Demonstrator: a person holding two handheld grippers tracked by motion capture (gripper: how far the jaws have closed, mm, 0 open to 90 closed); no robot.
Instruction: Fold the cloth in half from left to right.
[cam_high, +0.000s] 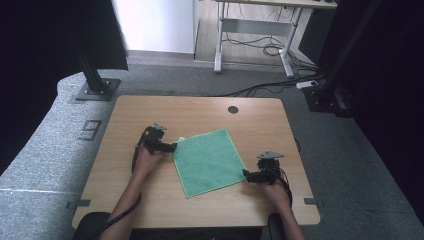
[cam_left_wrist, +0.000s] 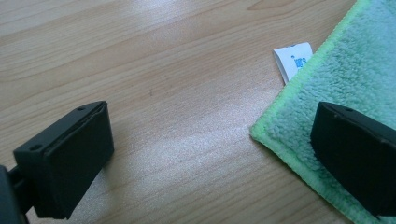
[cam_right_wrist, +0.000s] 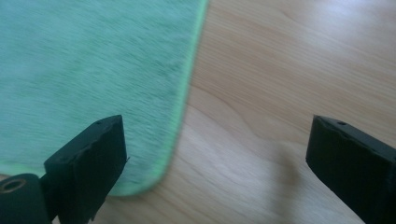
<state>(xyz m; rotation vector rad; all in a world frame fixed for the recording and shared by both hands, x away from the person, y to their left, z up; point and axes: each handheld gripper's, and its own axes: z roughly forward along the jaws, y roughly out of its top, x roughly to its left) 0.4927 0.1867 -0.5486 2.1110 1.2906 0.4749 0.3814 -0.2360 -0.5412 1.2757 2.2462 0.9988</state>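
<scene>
Green microfibre cloth (cam_high: 209, 161) flat at centre of wooden surface (cam_high: 125, 200), white label (cam_left_wrist: 294, 59) at one corner, left tool (cam_high: 174, 147) wide at cloth's left corner, right tool (cam_high: 245, 173) wide, straddling right corner.

— Do we find anything readable here?

— We make out a white tag (cam_left_wrist: 294, 58) at the edge of the green cloth (cam_left_wrist: 355, 70), printed in blue, but too small for us to read.

— And on the floor?

— We see a large mark like a "9" on the grey carpet (cam_high: 50, 150), left of the table (cam_high: 150, 107).
</scene>
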